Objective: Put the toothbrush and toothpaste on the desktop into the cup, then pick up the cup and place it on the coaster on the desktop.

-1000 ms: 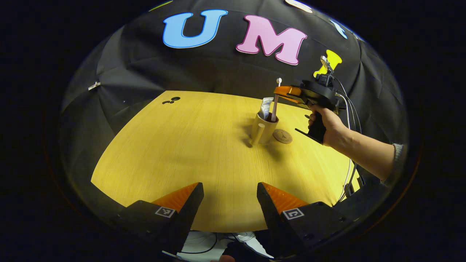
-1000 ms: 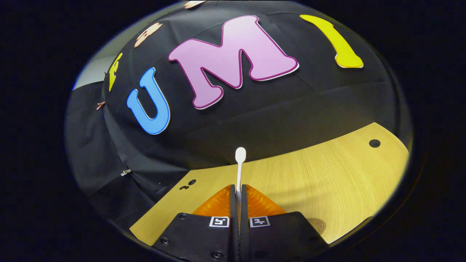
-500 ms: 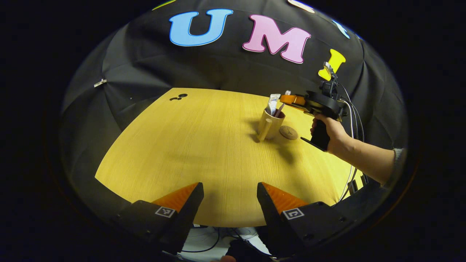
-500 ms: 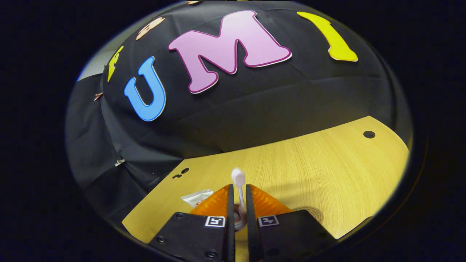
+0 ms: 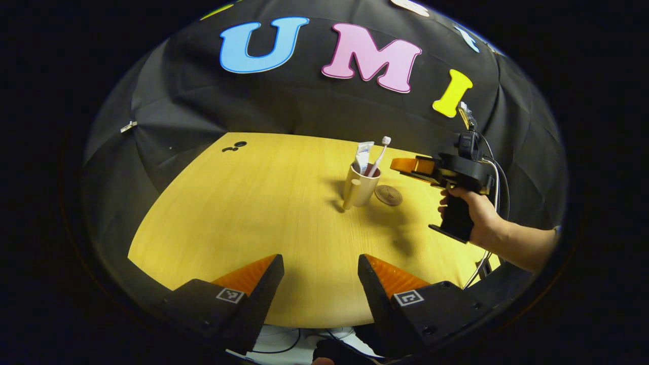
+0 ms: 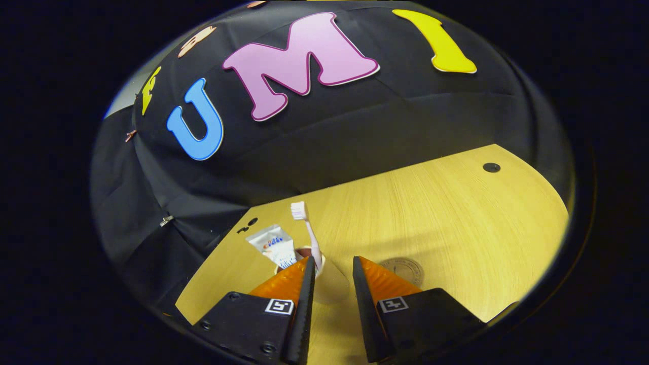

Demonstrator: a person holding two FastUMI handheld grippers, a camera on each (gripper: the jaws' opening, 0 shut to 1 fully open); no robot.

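A cream cup with a handle stands upright on the yellow desktop. Inside it lean a toothpaste tube and a pink-handled toothbrush. A round brown coaster lies just right of the cup. My right gripper, held by a hand, hovers above and right of the cup, open and empty. In the right gripper view the toothbrush, the tube and the cup sit just beyond my open right gripper, with the coaster to the right. My left gripper stands open near the desk's front edge.
Small dark holes mark the desk's far left corner, and another hole shows at the far right in the right gripper view. A cable hangs from the hand-held right gripper. Bare desktop stretches left of the cup.
The right gripper lowered the toothbrush into the cup, opened and let it go, then drew back to the right. The toothbrush now leans in the cup beside the tube.
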